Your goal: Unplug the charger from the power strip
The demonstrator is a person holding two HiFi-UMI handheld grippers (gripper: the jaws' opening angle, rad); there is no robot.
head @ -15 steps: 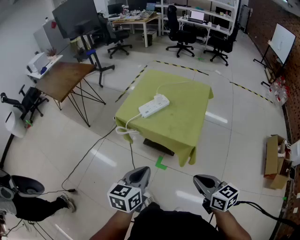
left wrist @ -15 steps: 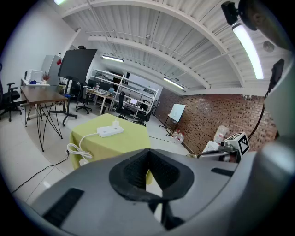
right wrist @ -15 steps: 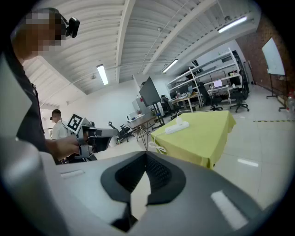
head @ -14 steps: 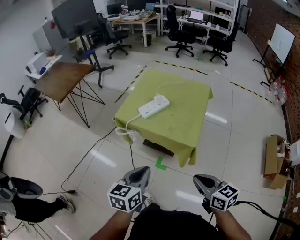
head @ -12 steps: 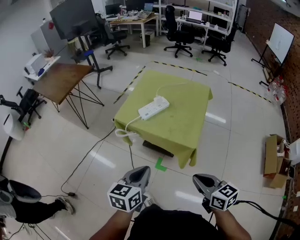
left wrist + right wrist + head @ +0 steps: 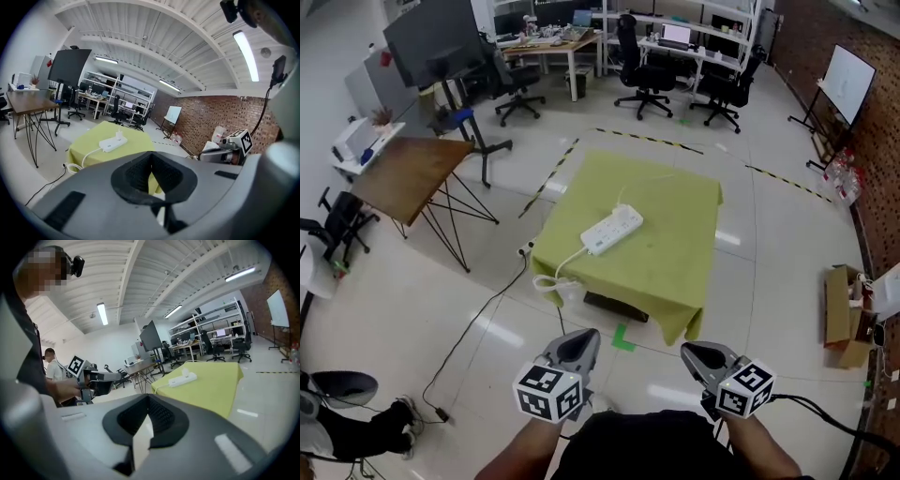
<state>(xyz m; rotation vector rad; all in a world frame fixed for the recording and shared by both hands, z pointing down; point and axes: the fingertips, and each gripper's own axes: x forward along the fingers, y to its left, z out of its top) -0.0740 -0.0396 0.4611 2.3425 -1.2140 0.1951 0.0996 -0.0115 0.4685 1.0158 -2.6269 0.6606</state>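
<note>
The power strip (image 6: 612, 230) lies on the green surface (image 6: 675, 267) in the centre of the head view. The white charger (image 6: 119, 135) stands plugged in its far end. The left gripper (image 6: 578, 345) and the right gripper (image 6: 703, 354) are at the bottom of the frame, well apart from the strip. Both have their fingers clenched on nothing.

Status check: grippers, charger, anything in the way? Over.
Both shut and empty: left gripper, right gripper, short of the table. Charger plugged into power strip. Coiled cord hangs at table's near-left corner.
</note>
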